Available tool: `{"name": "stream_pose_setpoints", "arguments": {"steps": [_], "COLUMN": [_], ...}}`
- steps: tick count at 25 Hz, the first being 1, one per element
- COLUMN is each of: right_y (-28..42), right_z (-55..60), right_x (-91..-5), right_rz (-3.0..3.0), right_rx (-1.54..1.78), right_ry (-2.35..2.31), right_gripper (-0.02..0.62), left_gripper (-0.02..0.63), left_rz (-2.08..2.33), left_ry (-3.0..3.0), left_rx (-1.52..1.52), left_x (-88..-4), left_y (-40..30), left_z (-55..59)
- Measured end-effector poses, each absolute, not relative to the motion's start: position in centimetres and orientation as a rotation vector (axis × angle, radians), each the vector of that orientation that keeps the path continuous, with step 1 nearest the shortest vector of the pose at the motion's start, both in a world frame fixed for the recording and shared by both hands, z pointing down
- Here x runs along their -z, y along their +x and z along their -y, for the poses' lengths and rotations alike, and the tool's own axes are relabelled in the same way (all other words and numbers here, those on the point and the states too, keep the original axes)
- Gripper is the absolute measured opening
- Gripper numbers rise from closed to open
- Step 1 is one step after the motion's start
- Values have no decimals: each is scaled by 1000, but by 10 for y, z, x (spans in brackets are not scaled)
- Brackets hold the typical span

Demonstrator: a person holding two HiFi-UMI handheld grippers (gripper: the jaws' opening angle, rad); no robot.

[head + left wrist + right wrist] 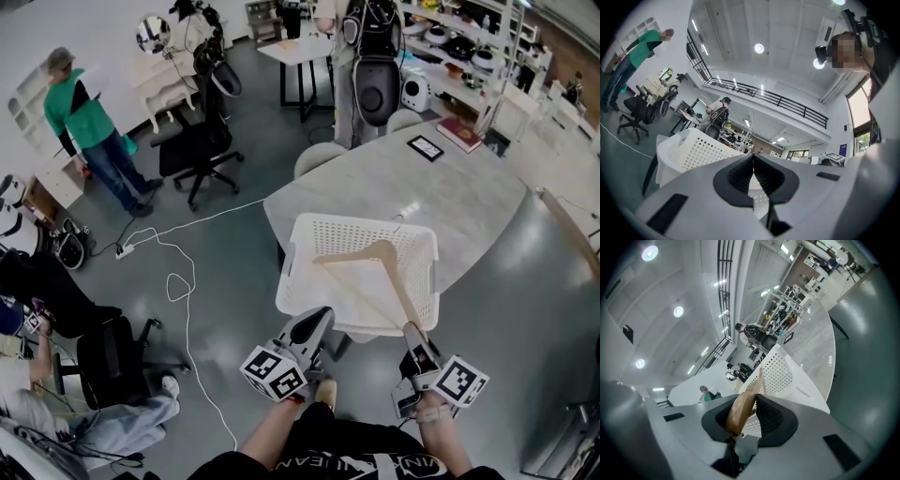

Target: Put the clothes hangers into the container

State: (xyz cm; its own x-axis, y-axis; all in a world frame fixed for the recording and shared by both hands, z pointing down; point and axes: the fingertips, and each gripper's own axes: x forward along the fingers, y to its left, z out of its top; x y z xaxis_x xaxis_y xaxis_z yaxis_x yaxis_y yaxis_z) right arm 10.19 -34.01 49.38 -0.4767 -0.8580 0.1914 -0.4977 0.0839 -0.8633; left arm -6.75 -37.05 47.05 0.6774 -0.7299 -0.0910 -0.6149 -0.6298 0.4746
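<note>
A light wooden clothes hanger [375, 265] lies across the top of the white perforated basket [309, 232], which stands at the near edge of the table. One arm of the hanger [740, 409] runs back into my right gripper [413, 336], which is shut on its end just in front of the basket's near rim. My left gripper [317, 323] hovers at the basket's near left corner, jaws closed together with nothing between them. In the left gripper view the basket [701, 151] fills the space just ahead.
The basket sits on a pale marble table [469, 197] with a tablet [426, 147] and a book [459, 134] at its far side. A white cable [178, 281] loops over the floor to the left. Office chairs [192, 150] and people [89, 122] stand further left.
</note>
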Motion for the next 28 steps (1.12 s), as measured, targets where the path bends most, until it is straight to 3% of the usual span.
{"name": "stream_pose_setpoints", "arguments": {"steps": [28], "right_y": [113], "right_z": [336], "right_x": [-496], "right_rz": [-2087], "right_rx": [1291], "right_ry": [-1483], "right_gripper": [72], "left_gripper": [9], "left_rz": [1020], "left_ry": [2476], "left_rx": [391], "left_x": [-470], "left_y": [-63], "left_z": [365]}}
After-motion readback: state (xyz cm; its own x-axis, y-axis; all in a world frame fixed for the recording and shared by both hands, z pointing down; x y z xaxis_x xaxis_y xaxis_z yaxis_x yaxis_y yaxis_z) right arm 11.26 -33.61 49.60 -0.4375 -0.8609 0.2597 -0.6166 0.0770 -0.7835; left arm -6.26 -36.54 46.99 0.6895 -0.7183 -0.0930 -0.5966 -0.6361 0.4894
